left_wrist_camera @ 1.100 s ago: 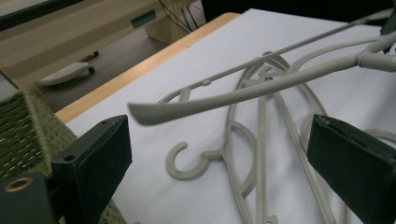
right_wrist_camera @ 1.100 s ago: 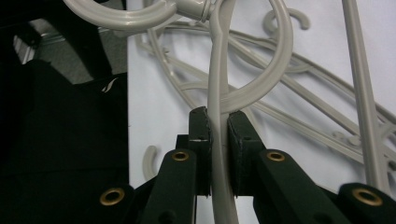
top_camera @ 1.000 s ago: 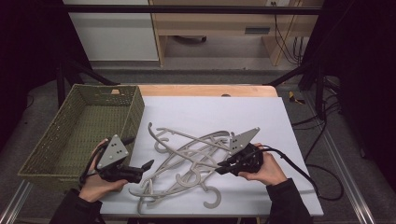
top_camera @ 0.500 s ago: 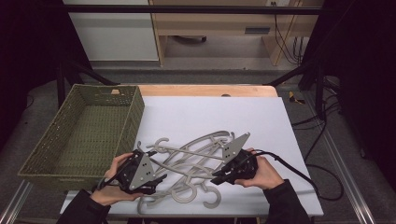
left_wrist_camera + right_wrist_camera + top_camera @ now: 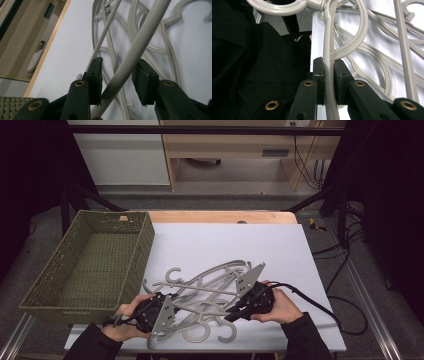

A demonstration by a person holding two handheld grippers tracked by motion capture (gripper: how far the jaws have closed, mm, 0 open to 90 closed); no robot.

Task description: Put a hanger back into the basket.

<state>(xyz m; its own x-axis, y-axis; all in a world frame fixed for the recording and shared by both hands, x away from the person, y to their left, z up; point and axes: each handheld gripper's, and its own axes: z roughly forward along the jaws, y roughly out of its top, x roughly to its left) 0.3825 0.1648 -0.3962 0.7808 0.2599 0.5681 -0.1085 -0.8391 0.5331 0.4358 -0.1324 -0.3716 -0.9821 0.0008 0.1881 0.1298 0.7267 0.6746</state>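
Pinching one thin hanger (image 5: 327,65) tight in my right claw (image 5: 329,82), I hold it steady so it cannot slide around in the tangled pile of hangers (image 5: 210,287) on the white table (image 5: 280,250). My left claw (image 5: 117,82) has just been closing around a thick hanger bar (image 5: 135,52), touching one pad only, so both claws can lift it toward the green basket (image 5: 95,265).

Left tool (image 5: 117,80) closing, right tool (image 5: 329,77) clamped
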